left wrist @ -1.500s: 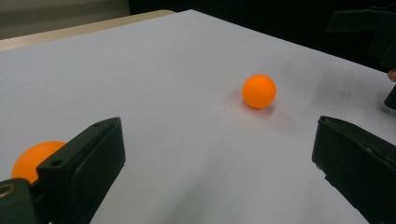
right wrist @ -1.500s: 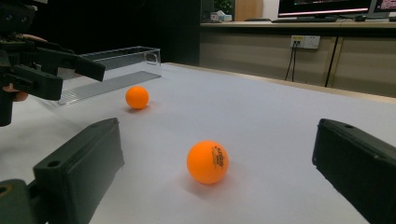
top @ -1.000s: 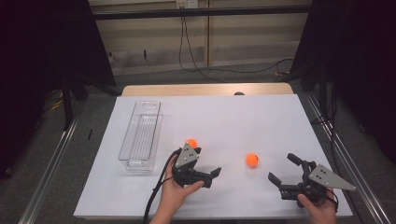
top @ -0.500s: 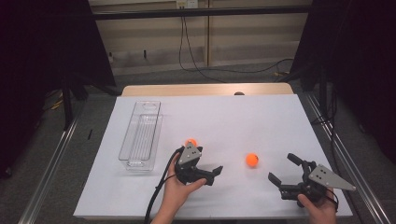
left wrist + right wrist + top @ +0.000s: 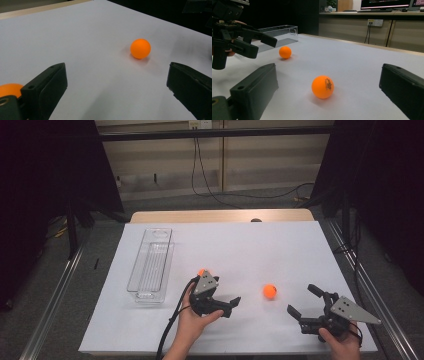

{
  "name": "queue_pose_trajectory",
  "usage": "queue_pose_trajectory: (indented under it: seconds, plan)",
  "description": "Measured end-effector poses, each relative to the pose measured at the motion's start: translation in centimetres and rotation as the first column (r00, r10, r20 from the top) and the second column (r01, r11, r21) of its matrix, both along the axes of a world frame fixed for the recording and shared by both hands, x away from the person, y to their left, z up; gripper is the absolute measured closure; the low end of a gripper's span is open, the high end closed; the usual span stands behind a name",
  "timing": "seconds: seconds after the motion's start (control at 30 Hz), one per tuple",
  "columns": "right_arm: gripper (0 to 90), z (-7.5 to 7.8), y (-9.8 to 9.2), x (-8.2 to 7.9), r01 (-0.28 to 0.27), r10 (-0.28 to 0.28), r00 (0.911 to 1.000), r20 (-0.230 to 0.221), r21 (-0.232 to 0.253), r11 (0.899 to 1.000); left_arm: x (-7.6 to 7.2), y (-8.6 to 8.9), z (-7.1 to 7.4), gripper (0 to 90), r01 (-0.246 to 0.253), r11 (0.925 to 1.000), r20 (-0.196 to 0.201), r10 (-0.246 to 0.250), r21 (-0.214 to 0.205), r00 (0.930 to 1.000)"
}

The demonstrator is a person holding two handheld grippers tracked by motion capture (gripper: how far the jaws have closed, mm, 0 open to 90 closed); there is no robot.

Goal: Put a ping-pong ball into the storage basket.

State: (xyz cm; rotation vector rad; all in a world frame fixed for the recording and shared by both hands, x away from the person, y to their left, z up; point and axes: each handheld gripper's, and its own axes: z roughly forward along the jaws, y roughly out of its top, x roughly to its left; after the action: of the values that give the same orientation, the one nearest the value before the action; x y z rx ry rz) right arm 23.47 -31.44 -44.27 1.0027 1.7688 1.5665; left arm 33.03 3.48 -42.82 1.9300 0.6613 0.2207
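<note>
A: Where do the balls sit?

B: One orange ball (image 5: 270,291) lies on the white tabletop (image 5: 260,245), between the two tools and nearer the right one. In the right gripper view that ball (image 5: 322,87) rests on the sheet ahead of the black jaws, roughly midway between them but beyond their tips, with small dark print on its side. In the left gripper view the same ball (image 5: 140,48) sits well ahead, toward the right jaw's side, touching nothing but the sheet.

A: And the second ball?

B: The second ball (image 5: 201,272) lies just beyond the left tool (image 5: 225,302), partly hidden behind its grey plate in the high view. In the left gripper view it (image 5: 8,90) peeks out at the bottom left, outside the left jaw, not between the jaws. In the right gripper view it (image 5: 285,52) lies farther off, just beside the other tool's jaws.

A: How do the tools stand?

B: The left tool is spread wide with nothing in it, held low over the sheet in a hand (image 5: 192,322). The right tool (image 5: 303,301) is also spread wide and holds nothing, its jaws pointing toward the first ball.

A: Anything else on the tabletop?

B: A clear plastic tray (image 5: 150,265) lies lengthwise at the left, well apart from the first ball and near the second.
</note>
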Motion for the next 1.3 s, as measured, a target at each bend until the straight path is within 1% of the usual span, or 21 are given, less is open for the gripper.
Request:
queue_pose_trajectory:
  seconds: [0.27, 0.33, 0.37, 0.53, 0.57, 0.7, 0.73, 0.77, 0.87, 0.97, 1.17, 1.2, 1.3]
  plan:
    - [1.5, 0.0, 0.0, 0.0, -0.002, 0.002, 1.0, 0.001, 0.001, 1.0, 0.1, -0.5, 0.0, 3.4, 0.008, 1.0, 0.002, -0.008, 0.0, 1.0]
    - [1.5, 0.0, 0.0, 0.0, -0.001, 0.001, 1.0, 0.002, 0.0, 1.0, 0.1, -0.5, 0.1, 3.4, 0.009, 0.9999, 0.002, -0.009, 0.013, 1.0]
    - [1.5, 0.0, 0.0, 0.0, 0.0, 0.0, 1.0, 0.002, 0.0, 1.0, 0.1, -0.6, 0.1, 3.4, 0.009, 0.9999, 0.002, -0.009, 0.007, 1.0]
    - [1.5, 0.0, 0.0, 0.0, -0.002, 0.002, 1.0, 0.001, 0.0, 1.0, 0.2, -0.8, 0.1, 3.4, 0.01, 0.9999, -0.005, -0.01, 0.01, 0.9999]
    - [1.5, 0.0, 0.0, 0.0, -0.002, 0.002, 1.0, 0.0, 0.001, 1.0, 0.3, -0.9, 0.0, 3.4, 0.011, 0.9999, -0.004, -0.011, 0.002, 0.9999]
    - [1.5, 0.0, 0.0, 0.0, -0.002, 0.002, 1.0, 0.001, 0.0, 1.0, 0.4, -1.1, 0.1, 3.4, 0.016, 0.9998, -0.003, -0.016, 0.01, 0.9999]
    - [1.5, 0.0, 0.0, 0.0, -0.001, 0.001, 1.0, 0.001, 0.001, 1.0, 0.4, -1.2, 0.1, 3.4, 0.017, 0.9999, -0.004, -0.017, 0.004, 0.9999]
    - [1.5, 0.0, 0.0, 0.0, -0.001, 0.001, 1.0, 0.001, 0.001, 1.0, 0.4, -1.3, 0.1, 3.4, 0.017, 0.9998, -0.006, -0.016, 0.008, 0.9998]
    - [1.5, 0.0, 0.0, 0.0, -0.002, 0.002, 1.0, 0.001, -0.001, 1.0, 0.4, -1.4, 0.1, 3.4, 0.015, 0.9999, -0.008, -0.015, 0.002, 0.9999]
    - [1.5, 0.0, 0.0, 0.0, -0.002, 0.002, 1.0, 0.001, 0.001, 1.0, 0.5, -1.5, 0.1, 3.3, 0.017, 0.9998, -0.008, -0.017, 0.008, 0.9998]
    - [1.6, 0.0, 0.0, 0.0, -0.003, 0.003, 1.0, 0.0, 0.001, 1.0, 0.5, -1.7, 0.1, 3.4, 0.02, 0.9998, -0.012, -0.02, 0.003, 0.9997]
    - [1.6, 0.0, 0.0, 0.0, -0.003, 0.003, 1.0, 0.0, 0.001, 1.0, 0.6, -1.8, 0.2, 3.4, 0.022, 0.9997, -0.009, -0.021, 0.011, 0.9997]
    - [1.6, 0.0, 0.0, 0.0, -0.003, 0.003, 1.0, 0.001, 0.001, 1.0, 0.6, -1.9, 0.1, 3.4, 0.022, 0.9997, -0.013, -0.022, 0.005, 0.9997]
